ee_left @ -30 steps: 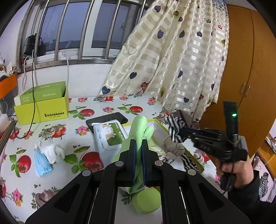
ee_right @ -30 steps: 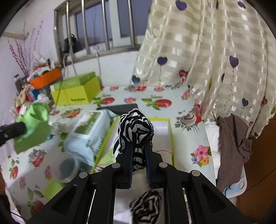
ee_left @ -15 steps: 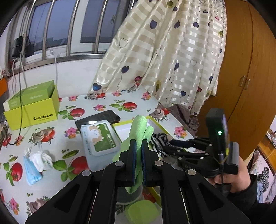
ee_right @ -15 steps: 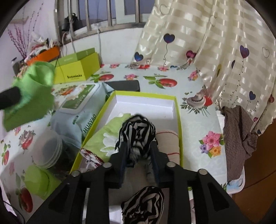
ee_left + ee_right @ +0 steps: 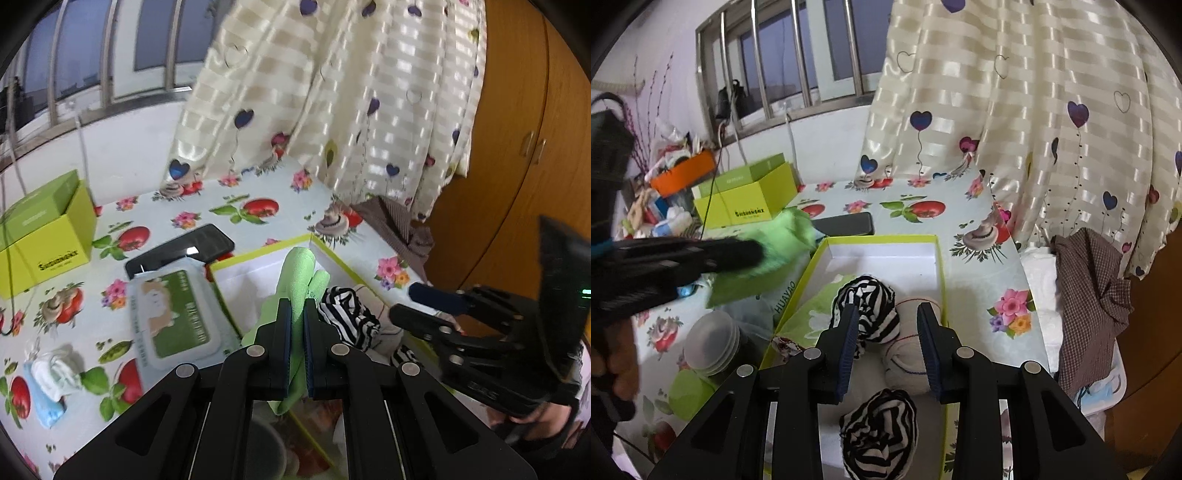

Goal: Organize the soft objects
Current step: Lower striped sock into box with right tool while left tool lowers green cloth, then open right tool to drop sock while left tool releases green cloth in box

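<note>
Jaws of the left gripper (image 5: 295, 325) pinch a green cloth (image 5: 301, 273), held above the box (image 5: 938, 266) on the counter; the right gripper (image 5: 886, 332) stands open over a striped sock (image 5: 868, 306) lying inside. Lower the cloth into the bare far end before letting go.

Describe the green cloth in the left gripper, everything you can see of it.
The green cloth is bright lime green, soft and towel-like, bunched into folds. The left gripper is shut on its middle; its upper end sticks up past the fingertips in two rounded lobes, and a tail hangs below the fingers. It is held in the air near the left edge of the open yellow-green box. From the right wrist view it appears blurred, above the wet wipes pack. Only the gripper visibly touches it.
</note>
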A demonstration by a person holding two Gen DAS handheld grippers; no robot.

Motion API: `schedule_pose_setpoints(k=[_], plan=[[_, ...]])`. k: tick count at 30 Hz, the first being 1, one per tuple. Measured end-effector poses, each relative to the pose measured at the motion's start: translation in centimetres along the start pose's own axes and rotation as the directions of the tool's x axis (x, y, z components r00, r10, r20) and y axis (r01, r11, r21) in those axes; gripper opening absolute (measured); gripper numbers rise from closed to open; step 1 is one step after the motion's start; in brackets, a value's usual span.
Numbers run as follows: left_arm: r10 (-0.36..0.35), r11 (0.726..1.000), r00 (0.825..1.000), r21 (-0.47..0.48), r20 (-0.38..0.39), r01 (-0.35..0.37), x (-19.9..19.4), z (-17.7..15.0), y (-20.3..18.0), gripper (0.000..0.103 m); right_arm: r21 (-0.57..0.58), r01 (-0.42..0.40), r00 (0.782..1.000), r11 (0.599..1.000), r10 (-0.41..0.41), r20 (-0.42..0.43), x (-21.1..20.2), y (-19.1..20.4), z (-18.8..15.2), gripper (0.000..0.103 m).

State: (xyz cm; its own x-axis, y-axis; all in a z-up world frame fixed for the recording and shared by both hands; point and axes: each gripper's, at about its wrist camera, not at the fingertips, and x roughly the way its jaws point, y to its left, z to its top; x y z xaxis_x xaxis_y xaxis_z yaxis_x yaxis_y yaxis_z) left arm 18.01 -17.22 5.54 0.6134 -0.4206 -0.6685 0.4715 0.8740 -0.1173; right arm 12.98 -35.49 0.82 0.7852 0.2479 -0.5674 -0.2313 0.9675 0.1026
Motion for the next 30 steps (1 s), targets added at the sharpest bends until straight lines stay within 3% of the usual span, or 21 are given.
schedule_pose_setpoints(k=[6, 11, 22, 30], plan=[[-0.027, 0.999, 0.997, 0.02, -0.075, 0.029, 3.6, 0.1, -1.0, 0.006, 0.03, -0.006, 1.0, 1.0, 0.005, 0.013, -0.4, -0.8, -0.2, 0.032], [-0.087, 0.996, 0.979, 0.021, -0.183, 0.092, 6.1, -0.4, -1.4, 0.007, 0.041, -0.008, 1.0, 0.999, 0.007, 0.02, -0.6, -1.0, -0.3, 0.032], [-0.128, 0.992, 0.985, -0.026, -0.116, 0.126, 2.8, -0.2, -0.8, 0.011, 0.031, -0.01, 1.0, 0.999, 0.01, 0.024, -2.1, 0.1, -0.5, 0.032], [-0.109, 0.992, 0.992, -0.07, -0.069, 0.104, -1.6, -2.1, 0.1, 0.011, 0.017, -0.024, 1.0, 1.0, 0.023, 0.019, -4.4, 2.4, -1.5, 0.038]])
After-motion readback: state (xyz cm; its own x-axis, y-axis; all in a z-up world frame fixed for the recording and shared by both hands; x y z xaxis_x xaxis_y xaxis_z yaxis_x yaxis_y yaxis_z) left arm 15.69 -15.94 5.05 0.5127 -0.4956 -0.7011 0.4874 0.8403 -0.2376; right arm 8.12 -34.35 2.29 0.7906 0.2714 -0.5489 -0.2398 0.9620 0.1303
